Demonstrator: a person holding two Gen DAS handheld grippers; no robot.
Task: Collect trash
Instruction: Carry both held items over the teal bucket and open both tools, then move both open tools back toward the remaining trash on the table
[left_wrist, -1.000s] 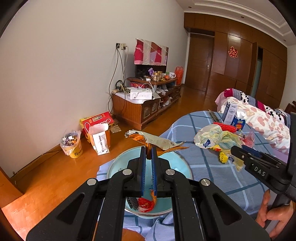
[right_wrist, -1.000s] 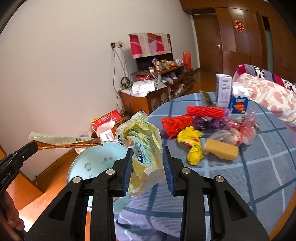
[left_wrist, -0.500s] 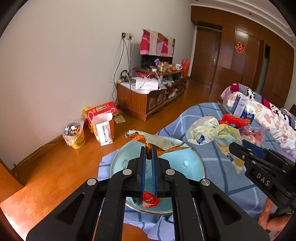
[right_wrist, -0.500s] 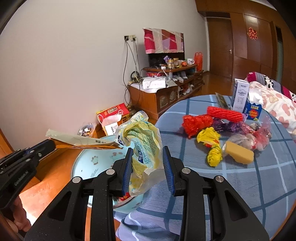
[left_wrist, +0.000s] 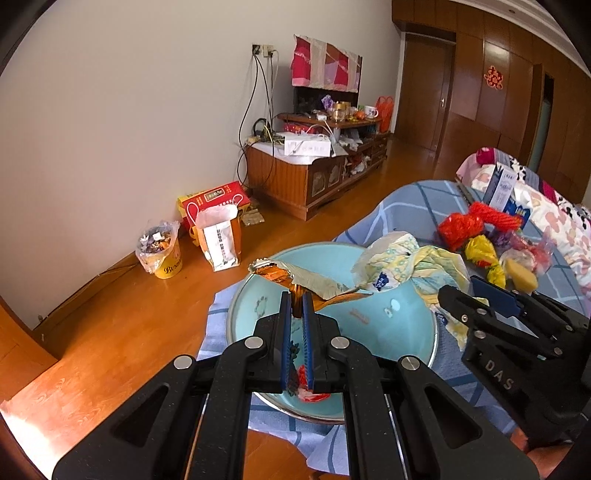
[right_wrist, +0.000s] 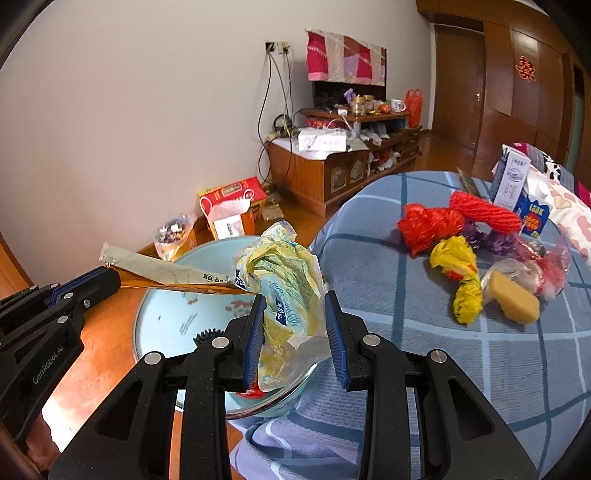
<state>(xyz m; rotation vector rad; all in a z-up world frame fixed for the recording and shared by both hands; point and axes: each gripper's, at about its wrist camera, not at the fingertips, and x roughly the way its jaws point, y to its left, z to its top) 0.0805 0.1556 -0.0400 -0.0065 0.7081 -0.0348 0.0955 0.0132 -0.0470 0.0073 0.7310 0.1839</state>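
Note:
A light blue bowl (left_wrist: 399, 325) (right_wrist: 162, 325) sits at the near edge of the round table with the blue checked cloth (right_wrist: 424, 332). My left gripper (left_wrist: 296, 297) is shut on a long foil wrapper (left_wrist: 310, 282) (right_wrist: 162, 271), holding it level above the bowl. My right gripper (right_wrist: 294, 306) is shut on a crumpled yellow and white plastic bag (right_wrist: 284, 277) (left_wrist: 410, 258) over the bowl's right rim. The wrapper's tip touches the bag. A red scrap (left_wrist: 308, 393) lies in the bowl's bottom.
More trash lies on the cloth to the right: red netting (right_wrist: 432, 223), a yellow bag (right_wrist: 461, 273), a yellow sponge (right_wrist: 513, 299), clear wrappers. Cartons (right_wrist: 517, 184) stand at the far edge. On the floor by the wall are a bucket (left_wrist: 162, 251), a paper bag (left_wrist: 218, 236) and a cabinet (left_wrist: 306, 177).
Both grippers have sunk and drawn together over the bowl. The bag has moved left from above the cloth to the bowl's rim, and the wrapper now hangs lower over the bowl.

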